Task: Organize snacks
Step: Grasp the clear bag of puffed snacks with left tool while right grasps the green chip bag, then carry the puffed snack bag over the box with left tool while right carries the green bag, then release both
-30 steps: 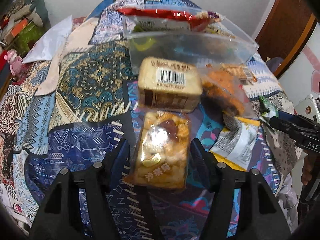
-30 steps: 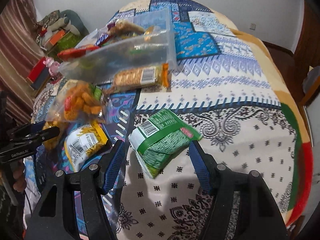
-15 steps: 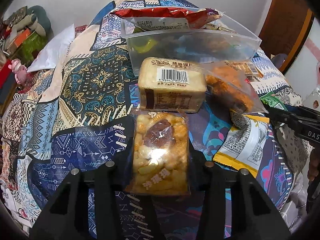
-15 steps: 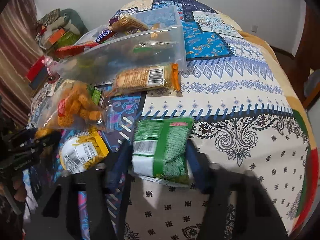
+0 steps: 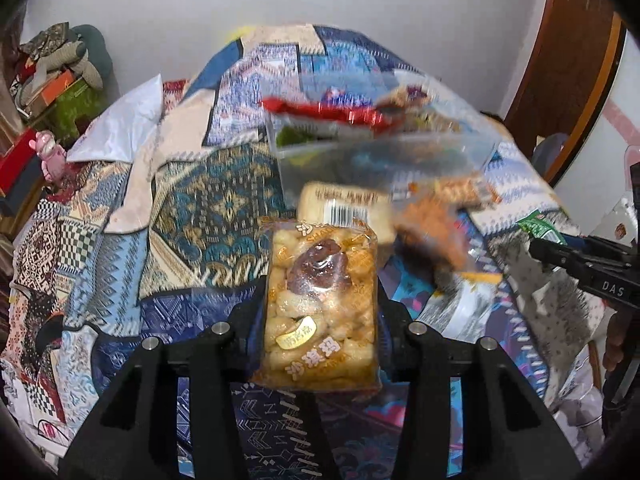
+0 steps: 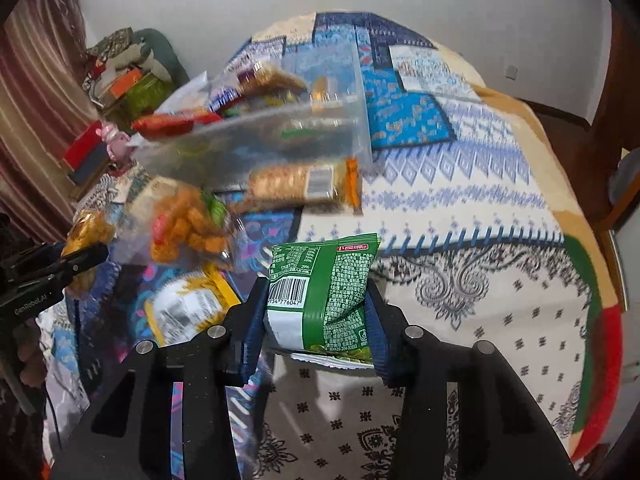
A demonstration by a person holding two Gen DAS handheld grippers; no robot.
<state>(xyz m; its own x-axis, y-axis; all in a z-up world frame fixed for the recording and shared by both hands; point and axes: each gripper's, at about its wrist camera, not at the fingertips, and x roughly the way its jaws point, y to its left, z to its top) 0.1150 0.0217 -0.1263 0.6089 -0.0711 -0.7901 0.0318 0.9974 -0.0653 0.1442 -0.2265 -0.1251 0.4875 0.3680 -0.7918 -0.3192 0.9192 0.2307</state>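
My left gripper point(image 5: 320, 312) is shut on a clear packet of golden puffed snack point(image 5: 322, 304) and holds it lifted above the patterned cloth. My right gripper point(image 6: 316, 304) is shut on a green snack bag point(image 6: 324, 292), also lifted. A clear plastic bin point(image 5: 376, 156) with several snacks stands further back; it also shows in the right wrist view point(image 6: 256, 144). A beige barcoded cake pack point(image 5: 344, 208), an orange snack bag point(image 6: 188, 228), a yellow-white packet point(image 6: 188, 308) and a cracker pack point(image 6: 304, 184) lie in front of the bin.
The bed is covered in a patchwork cloth point(image 5: 192, 200). A white pillow point(image 5: 120, 128) lies at the left. Boxes and clutter point(image 5: 52, 88) stand beyond the left edge. A wooden door point(image 5: 568, 60) is at the right. The right tool point(image 5: 592, 272) shows in the left wrist view.
Both grippers closed on their packets and lifted them off the cloth: the left on the puffed snack, the right on the green bag.
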